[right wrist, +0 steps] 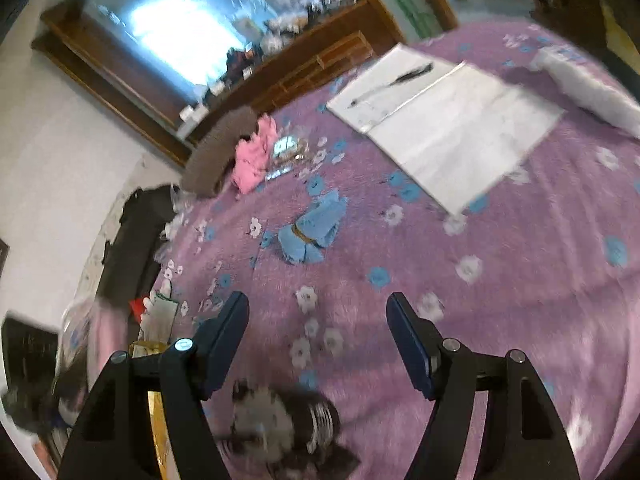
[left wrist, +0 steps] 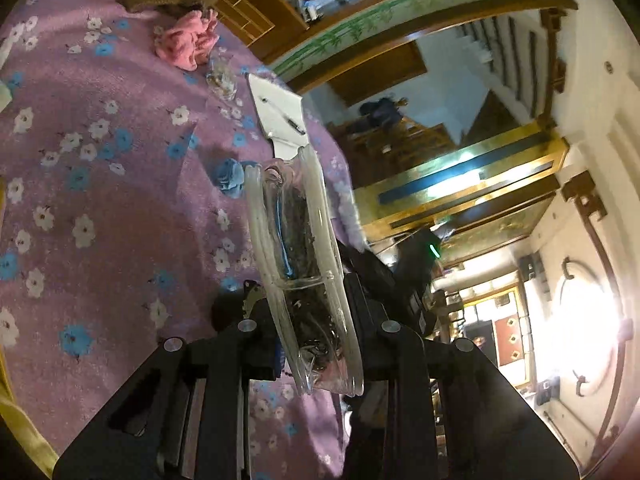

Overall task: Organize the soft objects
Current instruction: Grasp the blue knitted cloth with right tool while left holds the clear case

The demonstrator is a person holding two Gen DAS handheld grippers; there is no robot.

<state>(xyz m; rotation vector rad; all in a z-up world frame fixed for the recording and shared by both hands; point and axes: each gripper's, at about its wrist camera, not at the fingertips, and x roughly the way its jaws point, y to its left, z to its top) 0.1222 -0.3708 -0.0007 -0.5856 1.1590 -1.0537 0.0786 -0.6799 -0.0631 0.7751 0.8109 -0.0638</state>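
Note:
In the left wrist view my left gripper [left wrist: 308, 286] is shut on a clear plastic pouch [left wrist: 298, 240] with dark stuff inside, held up on edge above the purple flowered bedspread [left wrist: 100, 208]. A blue cloth bundle [left wrist: 230, 178] lies just beyond it and a pink cloth [left wrist: 186, 42] farther off. My right gripper [right wrist: 316, 300] stands open over the bedspread [right wrist: 500, 280], nothing between its fingers. The blue cloth bundle [right wrist: 312, 232], tied with a band, lies ahead of it. The pink cloth [right wrist: 254, 156] is beyond. A black-and-white furry thing [right wrist: 280, 420] lies under the gripper.
An open white notebook [right wrist: 440, 120] with a pen lies at the back right, and a white fluffy item [right wrist: 592, 92] beside it. A brown knitted piece [right wrist: 220, 148] and clear wrappers [right wrist: 288, 152] sit by the pink cloth. Blurred clutter lines the bed's left edge. A wooden mirror frame [right wrist: 120, 80] stands behind.

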